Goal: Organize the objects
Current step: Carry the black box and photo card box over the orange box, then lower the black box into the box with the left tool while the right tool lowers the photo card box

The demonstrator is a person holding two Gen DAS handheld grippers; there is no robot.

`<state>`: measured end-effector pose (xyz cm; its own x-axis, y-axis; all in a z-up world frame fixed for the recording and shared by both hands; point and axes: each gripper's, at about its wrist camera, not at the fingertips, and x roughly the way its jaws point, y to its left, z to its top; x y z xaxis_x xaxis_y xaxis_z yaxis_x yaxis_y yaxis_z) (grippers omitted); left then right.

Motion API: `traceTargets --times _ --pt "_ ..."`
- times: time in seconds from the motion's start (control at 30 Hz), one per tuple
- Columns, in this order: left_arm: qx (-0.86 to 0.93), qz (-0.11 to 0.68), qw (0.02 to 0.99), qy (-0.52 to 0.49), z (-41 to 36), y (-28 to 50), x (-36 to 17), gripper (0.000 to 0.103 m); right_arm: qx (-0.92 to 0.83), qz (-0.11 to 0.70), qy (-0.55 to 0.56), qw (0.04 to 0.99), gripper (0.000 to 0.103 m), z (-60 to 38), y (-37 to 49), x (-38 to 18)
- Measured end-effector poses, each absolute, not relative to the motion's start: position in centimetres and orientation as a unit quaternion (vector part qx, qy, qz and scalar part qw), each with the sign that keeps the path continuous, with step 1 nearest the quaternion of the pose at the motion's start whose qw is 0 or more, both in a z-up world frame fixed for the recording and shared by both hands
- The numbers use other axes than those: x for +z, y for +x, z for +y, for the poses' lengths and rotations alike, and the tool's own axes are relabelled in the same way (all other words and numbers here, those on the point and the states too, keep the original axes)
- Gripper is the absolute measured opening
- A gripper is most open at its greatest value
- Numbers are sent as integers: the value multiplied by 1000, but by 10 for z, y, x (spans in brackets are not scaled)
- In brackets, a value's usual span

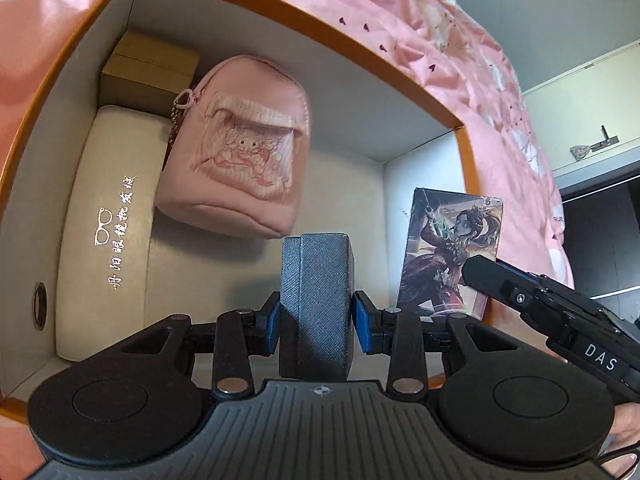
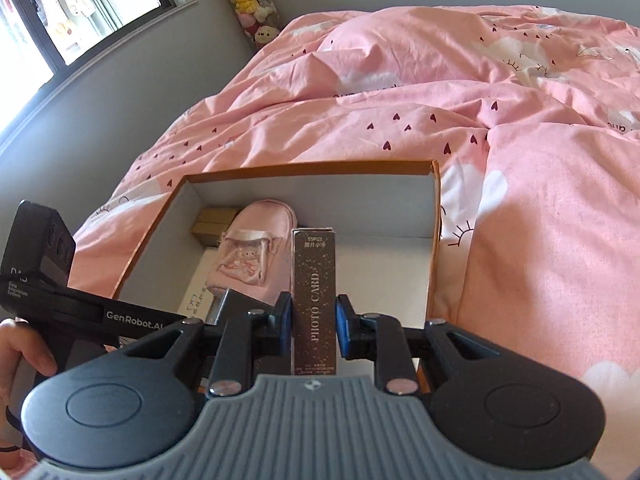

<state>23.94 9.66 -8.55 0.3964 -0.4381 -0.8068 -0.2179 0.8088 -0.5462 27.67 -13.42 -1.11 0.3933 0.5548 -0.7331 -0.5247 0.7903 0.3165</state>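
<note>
An open orange-rimmed box [image 1: 360,52] with white walls lies on the bed. In it are a pink mini backpack [image 1: 236,156], a cream glasses case [image 1: 108,232] and a brown carton [image 1: 152,68]. My left gripper [image 1: 316,320] is shut on a grey textured case [image 1: 316,304], held over the box's inside. My right gripper [image 2: 312,328] is shut on a photo card box [image 2: 314,300], held upright over the box [image 2: 434,240]; its illustrated face shows in the left wrist view [image 1: 448,252]. The backpack [image 2: 248,256] also shows in the right wrist view.
The pink heart-print duvet [image 2: 440,112] surrounds the box. The left gripper's body [image 2: 80,304] and a hand cross the lower left of the right wrist view. A window [image 2: 80,4] and plush toys [image 2: 252,4] are beyond the bed.
</note>
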Motion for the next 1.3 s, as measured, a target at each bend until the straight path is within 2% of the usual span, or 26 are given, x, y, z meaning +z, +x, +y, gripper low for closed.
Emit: traceTargets --times 0.2,0.27,0.4,0.5,0.63,0.87,1.07,1.3 --pt "-50 585 763 -270 98 242 -98 43 323 461 -39 825 24 -111 283 -36" --pt "-39 588 762 -268 101 239 -97 47 323 467 -50 822 24 -105 284 -43" --pt "-10 593 771 -231 106 232 -91 61 323 475 -64 816 24 -97 284 -52" --pt "-9 575 786 -225 113 222 -78 65 317 482 -71 814 24 -94 286 -57" --pt "-3 541 815 -209 122 209 -58 65 314 497 -72 805 24 -90 285 -63" --pt "-8 511 846 -152 117 208 -40 65 318 556 -6 768 24 -82 290 -79" --pt "-18 499 855 -140 108 223 -39 63 322 588 58 740 24 -75 294 -86" --pt "-25 498 858 -125 104 223 -44 63 311 600 47 735 25 -72 300 -88"
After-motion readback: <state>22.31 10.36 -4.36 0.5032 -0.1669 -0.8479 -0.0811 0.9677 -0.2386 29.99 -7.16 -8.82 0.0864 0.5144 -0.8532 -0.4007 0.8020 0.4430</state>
